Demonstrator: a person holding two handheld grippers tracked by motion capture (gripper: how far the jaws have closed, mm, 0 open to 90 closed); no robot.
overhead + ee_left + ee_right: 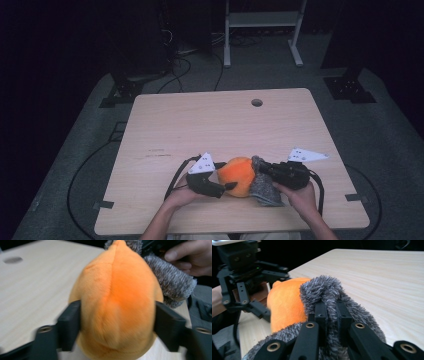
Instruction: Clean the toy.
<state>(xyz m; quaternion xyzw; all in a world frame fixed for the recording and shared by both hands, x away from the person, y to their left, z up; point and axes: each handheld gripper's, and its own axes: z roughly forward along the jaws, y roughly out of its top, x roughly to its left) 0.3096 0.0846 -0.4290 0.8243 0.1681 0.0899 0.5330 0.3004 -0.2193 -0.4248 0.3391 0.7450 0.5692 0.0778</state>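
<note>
An orange plush toy (239, 175) with a grey fuzzy part (264, 189) was seen lying near the front edge of the bench (220, 125), between the two hands. The left hand-held gripper (222, 190) was set around the orange body, one jaw on each flank; in the left gripper view the orange plush (117, 302) was seen filling the gap, with both jaws touching the fur, so that the toy was clamped at about half opening. The right hand-held gripper (260, 172) was brought nearly together on the grey fuzzy part, a thin fold of which was pinched between the jaws in the right gripper view (331, 315). In that same view the grey fur (324, 290) was seen draped against the orange body (287, 307), with the left hand-held gripper (265, 312) just beyond it. The toy was held from both sides, close above or on the bench; which of the two could not be told.
</note>
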